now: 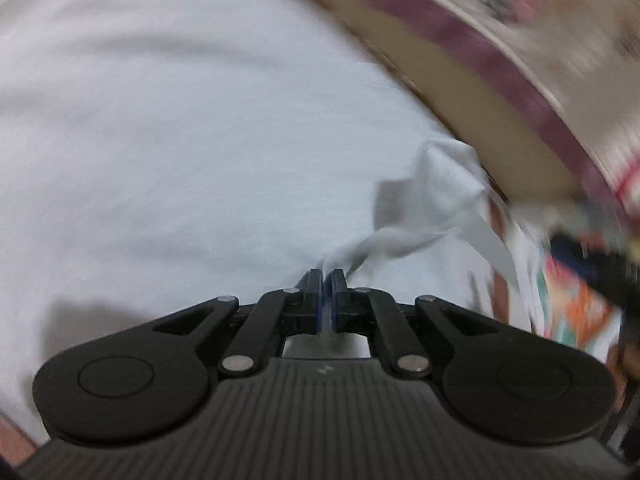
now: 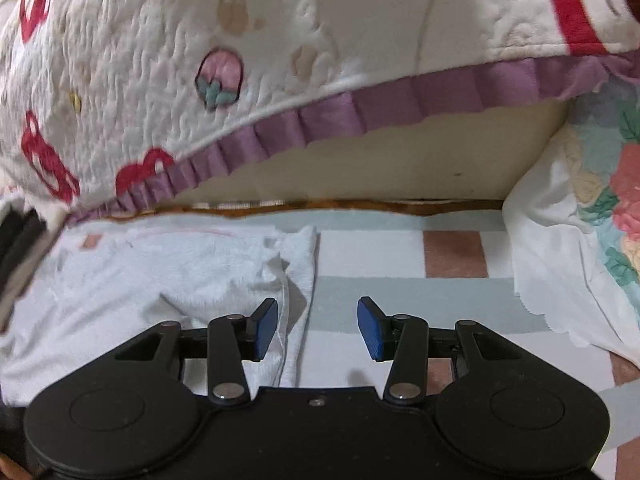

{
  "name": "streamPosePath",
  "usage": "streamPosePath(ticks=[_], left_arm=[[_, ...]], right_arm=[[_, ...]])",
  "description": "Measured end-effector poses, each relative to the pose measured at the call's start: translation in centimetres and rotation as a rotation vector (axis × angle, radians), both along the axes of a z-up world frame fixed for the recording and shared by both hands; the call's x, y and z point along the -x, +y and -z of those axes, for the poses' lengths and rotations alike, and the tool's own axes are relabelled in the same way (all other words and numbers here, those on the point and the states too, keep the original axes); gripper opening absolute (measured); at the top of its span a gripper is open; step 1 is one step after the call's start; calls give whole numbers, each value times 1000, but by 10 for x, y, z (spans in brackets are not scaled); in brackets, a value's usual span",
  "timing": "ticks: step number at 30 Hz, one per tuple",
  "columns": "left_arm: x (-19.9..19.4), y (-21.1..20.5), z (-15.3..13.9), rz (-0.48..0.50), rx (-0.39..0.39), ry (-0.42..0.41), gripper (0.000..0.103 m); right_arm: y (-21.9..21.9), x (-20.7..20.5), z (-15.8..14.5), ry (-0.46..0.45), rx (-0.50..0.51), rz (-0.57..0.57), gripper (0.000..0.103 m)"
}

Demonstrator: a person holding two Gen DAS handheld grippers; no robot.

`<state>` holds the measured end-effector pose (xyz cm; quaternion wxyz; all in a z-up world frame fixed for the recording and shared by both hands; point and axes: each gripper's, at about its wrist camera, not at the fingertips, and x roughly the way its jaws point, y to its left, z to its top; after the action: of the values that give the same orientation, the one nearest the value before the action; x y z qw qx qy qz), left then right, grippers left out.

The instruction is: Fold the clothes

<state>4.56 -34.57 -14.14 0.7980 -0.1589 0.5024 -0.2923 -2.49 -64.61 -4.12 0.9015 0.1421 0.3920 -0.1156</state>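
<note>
Left jaws: the left gripper (image 1: 326, 280) is clenched on a pinched tip of the pale blue-white knit garment (image 1: 180, 140), the cloth bunching out from between the blue pads.
Right jaws: the right gripper (image 2: 318, 328) is released, its blue pads spread wide with nothing between them.
Garment: spread over the checked pastel bed sheet (image 2: 400, 256), its right side edge, rolled and rumpled, lying just inside the right gripper's left finger (image 2: 266, 328); beyond it, the sheet's far edge meets a cream quilt with a purple frill (image 2: 320, 116).
Progress: one corner or edge is lifted, which suits a fold under way; how many folds are made cannot be told, as no view shows the whole outline.
Left pose: low and close over the cloth; the view is motion-blurred.
Right pose: held level above the sheet, pointing to the far edge, straddling the garment's border and bare sheet.
</note>
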Motion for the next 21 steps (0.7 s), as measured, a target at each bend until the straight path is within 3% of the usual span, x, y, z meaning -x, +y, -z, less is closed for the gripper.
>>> streamPosePath(ticks=[2, 4, 6, 9, 11, 15, 17, 19, 20, 21], left_arm=[[2, 13, 4, -86, 21, 43, 10], [4, 22, 4, -141, 38, 62, 43], [5, 13, -7, -89, 34, -6, 56], [-9, -8, -20, -13, 8, -116, 68], [-21, -25, -26, 36, -46, -187, 70], [-45, -60, -33, 198, -154, -308, 77], [-56, -68, -23, 273, -165, -235, 73], [-67, -72, -12, 336, -164, -134, 39], [-72, -73, -11, 349, -170, -118, 25], [-74, -71, -16, 339, -181, -152, 6]], right_arm=[[8, -8, 7, 45, 32, -46, 50], [16, -12, 12, 84, 51, -97, 50], [25, -10, 14, 108, 55, -149, 50], [46, 4, 13, 101, 81, -211, 53], [65, 16, 13, 96, 89, -249, 59], [85, 24, 32, 176, 124, -369, 59], [93, 26, 44, 224, 144, -433, 59], [101, 29, 55, 272, 164, -497, 59], [105, 30, 61, 296, 174, -529, 59], [106, 29, 66, 319, 169, -547, 59]])
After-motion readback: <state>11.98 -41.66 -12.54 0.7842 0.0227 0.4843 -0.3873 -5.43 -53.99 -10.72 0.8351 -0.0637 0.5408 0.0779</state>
